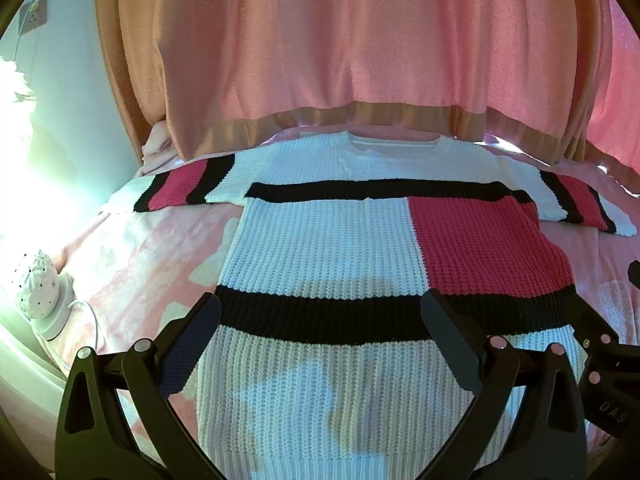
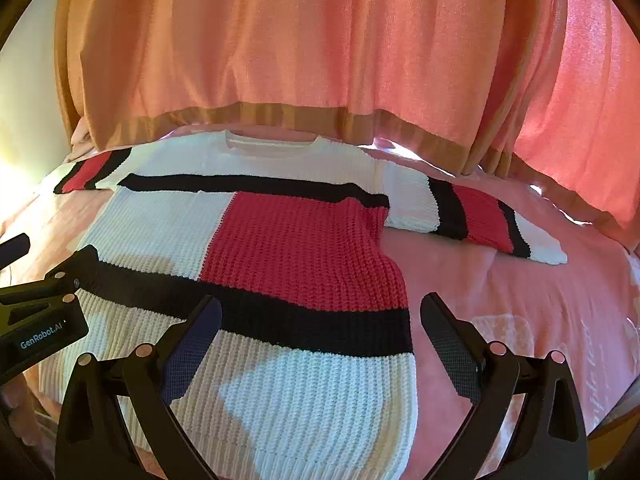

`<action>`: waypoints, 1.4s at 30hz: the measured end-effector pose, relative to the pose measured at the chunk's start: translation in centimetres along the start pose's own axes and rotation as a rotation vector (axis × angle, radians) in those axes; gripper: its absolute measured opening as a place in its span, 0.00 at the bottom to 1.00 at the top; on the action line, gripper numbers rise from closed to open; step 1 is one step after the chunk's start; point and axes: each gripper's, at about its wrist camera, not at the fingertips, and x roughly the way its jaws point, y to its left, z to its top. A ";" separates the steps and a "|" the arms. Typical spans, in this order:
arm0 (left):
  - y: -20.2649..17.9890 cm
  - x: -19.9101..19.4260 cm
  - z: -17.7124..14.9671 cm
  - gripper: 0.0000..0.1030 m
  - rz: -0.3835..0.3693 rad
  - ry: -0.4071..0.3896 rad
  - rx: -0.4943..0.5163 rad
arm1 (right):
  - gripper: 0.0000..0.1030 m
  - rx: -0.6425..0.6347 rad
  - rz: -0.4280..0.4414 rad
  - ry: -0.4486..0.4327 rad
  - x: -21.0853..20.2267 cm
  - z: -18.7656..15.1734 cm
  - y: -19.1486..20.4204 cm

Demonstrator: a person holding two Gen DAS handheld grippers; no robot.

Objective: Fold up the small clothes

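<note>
1. Left wrist view: the sweater (image 1: 332,248) lies flat and face up on the bed (image 1: 132,264), sleeves spread to either side, neckline toward the curtain (image 1: 340,40).
2. Your left claw (image 1: 320,336) hovers above the sweater's lower black band, jaws spread wide and holding nothing.
3. Your right claw (image 2: 320,336) hangs over the sweater's hem-side right edge, likewise gaping and empty, one finger above knit, the other above the pink bedcover.
4. Judging from this, no fold is yet made; begin with a sleeve or a side edge.
5. Pinch the full thickness at the edge, since chunky ribbed knit is thick, springy and stretches.
6. Lift low and lay it over the sweater's middle, keeping the colour blocks square.
7. Smooth from the sweater's centre outward.
</note>
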 end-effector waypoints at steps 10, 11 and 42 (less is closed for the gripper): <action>0.0 0.0 0.0 0.95 0.001 0.005 0.001 | 0.95 0.001 0.003 0.002 0.1 -0.1 0.1; 0.0 -0.1 0.0 0.95 0.000 0.006 0.000 | 0.95 0.001 0.004 0.002 0.1 -0.1 0.1; 0.1 0.1 0.3 0.95 0.002 0.009 0.006 | 0.95 0.006 0.011 0.008 0.4 -0.2 0.3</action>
